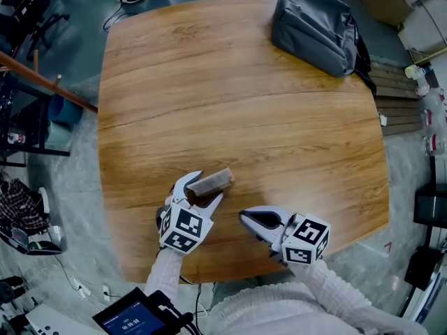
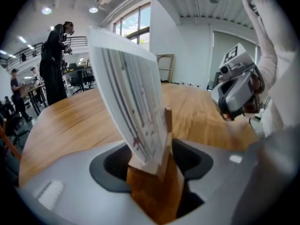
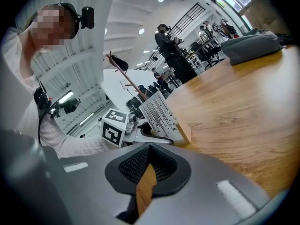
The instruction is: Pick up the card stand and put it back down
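The card stand (image 1: 215, 181), a small wooden block holding a white printed card, rests on the wooden table (image 1: 244, 96) near its front edge. My left gripper (image 1: 207, 188) straddles the stand's near end, its jaws open and the pads just off the wood. From the left gripper view the block (image 2: 163, 146) stands between the jaws and the card (image 2: 131, 93) leans up to the left. My right gripper (image 1: 243, 216) lies on the table just right of the stand, shut and empty. Its own view shows the stand (image 3: 182, 132) and the left gripper (image 3: 140, 131) ahead.
A grey backpack (image 1: 316, 25) lies at the table's far right corner. Off the left edge stand chairs and a wooden pole (image 1: 49, 82). Several people stand at desks in the background (image 2: 55, 60). A tablet (image 1: 133, 319) hangs at the person's waist.
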`<action>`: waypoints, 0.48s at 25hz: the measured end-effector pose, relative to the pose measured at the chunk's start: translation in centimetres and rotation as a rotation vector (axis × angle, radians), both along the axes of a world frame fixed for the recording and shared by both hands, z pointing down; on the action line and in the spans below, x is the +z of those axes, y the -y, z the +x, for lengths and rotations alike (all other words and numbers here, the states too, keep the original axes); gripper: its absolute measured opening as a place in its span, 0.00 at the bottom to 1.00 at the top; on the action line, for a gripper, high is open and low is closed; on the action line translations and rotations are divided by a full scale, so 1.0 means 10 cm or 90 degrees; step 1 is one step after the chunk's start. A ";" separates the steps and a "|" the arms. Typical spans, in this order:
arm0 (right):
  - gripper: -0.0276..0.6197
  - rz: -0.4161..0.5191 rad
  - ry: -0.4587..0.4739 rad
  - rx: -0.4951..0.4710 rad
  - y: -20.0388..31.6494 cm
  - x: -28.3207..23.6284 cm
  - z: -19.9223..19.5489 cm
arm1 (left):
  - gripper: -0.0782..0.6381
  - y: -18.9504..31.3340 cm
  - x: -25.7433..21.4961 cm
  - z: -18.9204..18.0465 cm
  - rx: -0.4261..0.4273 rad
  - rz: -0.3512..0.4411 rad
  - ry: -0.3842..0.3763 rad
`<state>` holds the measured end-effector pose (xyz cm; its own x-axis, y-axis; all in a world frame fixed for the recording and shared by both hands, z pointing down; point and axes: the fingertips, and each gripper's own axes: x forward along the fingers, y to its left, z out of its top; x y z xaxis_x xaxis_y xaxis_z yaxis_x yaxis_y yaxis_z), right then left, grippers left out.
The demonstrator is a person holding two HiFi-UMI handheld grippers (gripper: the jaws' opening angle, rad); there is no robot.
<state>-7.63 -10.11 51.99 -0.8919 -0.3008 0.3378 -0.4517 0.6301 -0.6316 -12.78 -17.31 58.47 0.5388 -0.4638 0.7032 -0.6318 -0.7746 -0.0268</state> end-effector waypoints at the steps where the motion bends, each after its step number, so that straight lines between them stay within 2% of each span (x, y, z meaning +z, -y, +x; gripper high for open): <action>1: 0.04 -0.001 -0.002 0.000 0.00 0.01 0.01 | 0.48 0.00 0.03 0.01 0.007 0.002 0.010; 7: 0.04 -0.005 -0.010 0.002 0.01 0.03 0.08 | 0.48 0.05 0.08 0.06 -0.007 -0.002 0.000; 12: 0.04 -0.006 -0.012 0.000 0.00 0.01 0.11 | 0.46 0.04 0.08 0.07 0.006 -0.011 0.004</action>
